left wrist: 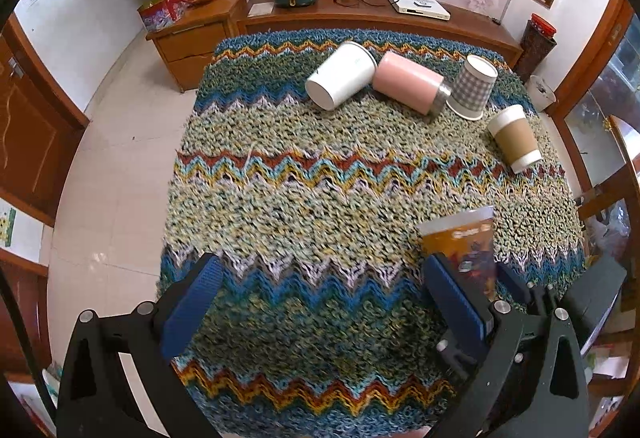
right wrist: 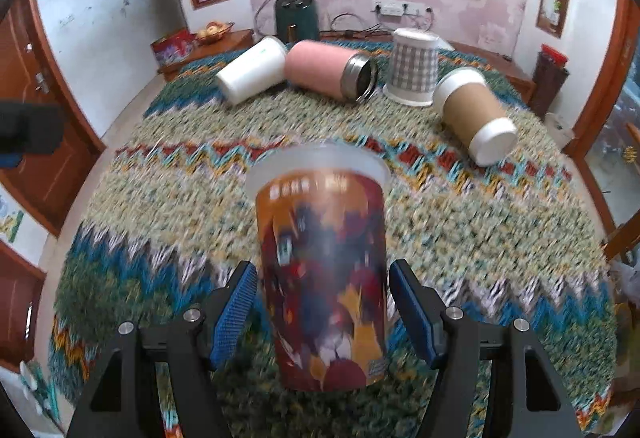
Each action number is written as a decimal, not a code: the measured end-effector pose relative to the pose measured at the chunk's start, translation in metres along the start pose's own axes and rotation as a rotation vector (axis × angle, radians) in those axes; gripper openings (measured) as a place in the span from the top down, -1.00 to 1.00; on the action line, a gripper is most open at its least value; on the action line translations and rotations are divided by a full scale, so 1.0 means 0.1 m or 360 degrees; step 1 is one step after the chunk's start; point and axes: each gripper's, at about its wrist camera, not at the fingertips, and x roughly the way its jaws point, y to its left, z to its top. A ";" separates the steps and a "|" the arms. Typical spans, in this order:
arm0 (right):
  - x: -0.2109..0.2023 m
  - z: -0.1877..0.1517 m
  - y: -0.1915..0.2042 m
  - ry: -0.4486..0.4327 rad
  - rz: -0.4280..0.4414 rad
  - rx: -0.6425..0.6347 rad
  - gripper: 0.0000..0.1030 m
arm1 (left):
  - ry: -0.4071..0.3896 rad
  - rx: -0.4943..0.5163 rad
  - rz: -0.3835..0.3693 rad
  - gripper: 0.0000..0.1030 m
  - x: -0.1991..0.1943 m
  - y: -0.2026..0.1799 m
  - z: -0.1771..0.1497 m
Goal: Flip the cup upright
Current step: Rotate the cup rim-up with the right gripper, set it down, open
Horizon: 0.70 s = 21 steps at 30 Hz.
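Cup [right wrist: 322,270], printed orange and red with a frosted rim, stands upright between the blue pads of the right tongs [right wrist: 323,314], low over the near part of the desk [right wrist: 500,238]. Blur hides whether the spread pads touch it. The left tongs [left wrist: 320,310] hang wide apart over the desk, holding nothing.

Four vessels are ranged across the far part of the table [left wrist: 280,197], in the upper half of the left wrist frame: a white paper cup [left wrist: 340,75] on its side at left, a pink steel-rimmed tumbler [left wrist: 408,81] touching it, a grey checked paper cup [left wrist: 472,85] standing mouth-down, and a brown-sleeved paper cup [left wrist: 516,137] lying lower right. A printed orange plastic cup [right wrist: 324,270] is placed between the right gripper [right wrist: 324,310] fingers at lower centre.
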 end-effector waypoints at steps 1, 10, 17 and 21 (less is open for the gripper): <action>-0.01 -0.04 0.00 -0.0001 0.0024 -0.0001 -0.45 | 0.0002 -0.0007 0.0006 -0.96 0.00 -0.03 -0.04; -0.16 -0.32 -0.11 -0.0005 0.0132 -0.0031 -0.57 | -0.0007 -0.0084 0.0039 -0.96 -0.02 -0.20 -0.28; -0.37 -0.39 -0.31 -0.0007 0.0128 -0.0039 -0.57 | -0.0015 -0.0093 0.0038 -0.96 -0.07 -0.42 -0.38; -0.50 -0.39 -0.45 0.0031 0.0112 -0.0034 -0.57 | 0.0002 -0.0088 0.0024 -0.96 -0.09 -0.56 -0.40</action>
